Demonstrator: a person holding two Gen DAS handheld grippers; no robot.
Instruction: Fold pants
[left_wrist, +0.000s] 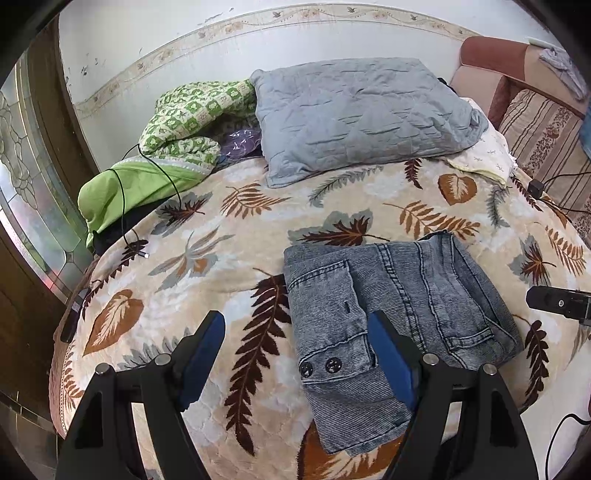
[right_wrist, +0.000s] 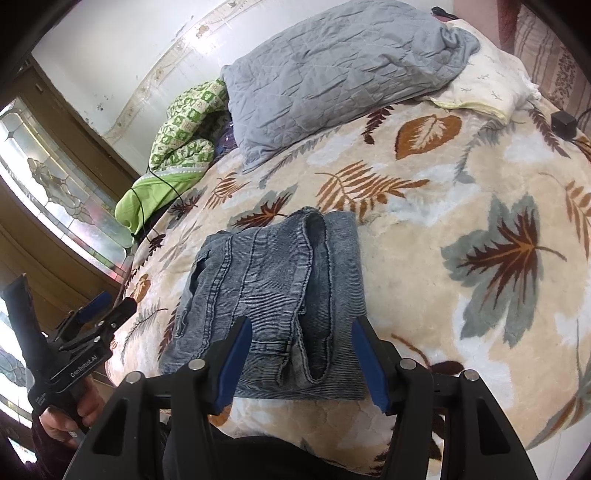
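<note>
Left wrist view: hovering with left gripper (left_wrist: 297, 334) spread wide, gripping nothing, above folded grey-blue denim pants (left_wrist: 399, 317) lying near on leaf-patterned beige blanket (left_wrist: 207, 258).

Right wrist view: hovering with right gripper (right_wrist: 301, 341) likewise gaping, empty, over pants' (right_wrist: 273, 295) near edge; quilted grey pillow (right_wrist: 332, 70) lying far.

Bed covered by a cream plush blanket with brown and grey leaf print (left_wrist: 229, 236). At its head: a grey-blue quilted pillow (left_wrist: 362, 114), a green-and-white patterned quilt (left_wrist: 184, 118), a pale cream cloth (left_wrist: 487, 155). White wall (left_wrist: 147, 33) behind, scuffed, with a floral border strip (left_wrist: 122, 79). Left: brown wooden frame with leaded patterned glass (left_wrist: 22, 162), daylight coming through. Right: striped brown upholstered sofa (left_wrist: 543, 136).
</note>
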